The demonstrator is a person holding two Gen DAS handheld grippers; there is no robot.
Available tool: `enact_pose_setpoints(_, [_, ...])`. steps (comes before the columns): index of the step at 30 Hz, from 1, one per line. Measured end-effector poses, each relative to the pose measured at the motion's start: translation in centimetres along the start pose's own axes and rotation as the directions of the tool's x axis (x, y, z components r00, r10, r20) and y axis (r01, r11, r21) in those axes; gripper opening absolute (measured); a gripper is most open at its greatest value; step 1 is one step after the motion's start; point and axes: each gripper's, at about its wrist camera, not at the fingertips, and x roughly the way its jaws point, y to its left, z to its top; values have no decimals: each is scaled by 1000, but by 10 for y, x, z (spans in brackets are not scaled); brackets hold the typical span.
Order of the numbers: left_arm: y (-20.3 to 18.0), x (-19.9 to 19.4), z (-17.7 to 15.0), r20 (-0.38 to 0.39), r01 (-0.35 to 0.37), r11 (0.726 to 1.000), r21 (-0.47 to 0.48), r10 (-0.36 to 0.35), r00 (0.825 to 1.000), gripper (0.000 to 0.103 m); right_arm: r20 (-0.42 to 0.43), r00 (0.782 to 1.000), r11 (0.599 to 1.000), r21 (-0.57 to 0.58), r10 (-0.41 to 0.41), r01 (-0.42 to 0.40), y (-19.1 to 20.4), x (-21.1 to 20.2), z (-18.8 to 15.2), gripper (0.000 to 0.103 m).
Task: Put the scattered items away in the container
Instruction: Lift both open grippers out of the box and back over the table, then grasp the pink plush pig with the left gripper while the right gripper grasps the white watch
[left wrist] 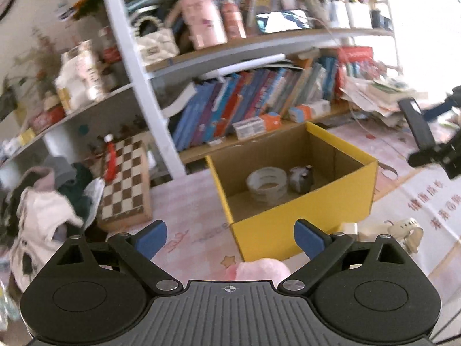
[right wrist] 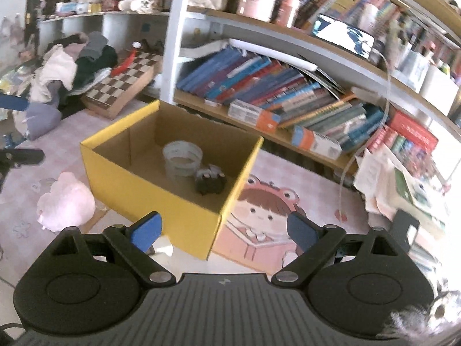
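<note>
A yellow cardboard box [left wrist: 305, 225] [right wrist: 138, 184] stands open on the pink play mat. Inside lie a roll of clear tape [left wrist: 266, 183] [right wrist: 183, 158] and a small dark toy [left wrist: 301, 178] [right wrist: 209, 183]. My left gripper [left wrist: 230, 238] is open in front of the box's near corner, nothing between its blue pads. A pink plush [left wrist: 259, 269] [right wrist: 64, 201] lies just below it. My right gripper [right wrist: 223, 230] is open too, over the box's other corner, and empty. A white object [left wrist: 403, 230] lies right of the box.
A white bookshelf [left wrist: 138, 66] with books [left wrist: 245, 101] [right wrist: 273, 89] runs behind the box. A chessboard box [left wrist: 124, 184] [right wrist: 121, 83] and a pile of clothes [left wrist: 43, 210] [right wrist: 66, 69] lie to the left. Loose papers [right wrist: 403, 178] are stacked on the right.
</note>
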Motion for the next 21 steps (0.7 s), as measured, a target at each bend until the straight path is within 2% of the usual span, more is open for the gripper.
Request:
enact_pose_setpoints(7, [6, -6, -23, -58, -28, 998, -53, 25, 998, 97, -23, 998, 996, 74, -51, 53, 7, -8, -24, 94])
enact_pose_setpoints(14, [1, -11, -44, -96, -27, 997, -73, 20, 995, 97, -65, 996, 990, 125, -53, 61, 19, -11, -45, 94])
enact_pose_setpoints(21, [-3, -17, -61, -103, -19, 993, -119, 7, 995, 97, -109, 993, 985, 158, -47, 64, 35, -11, -64, 94])
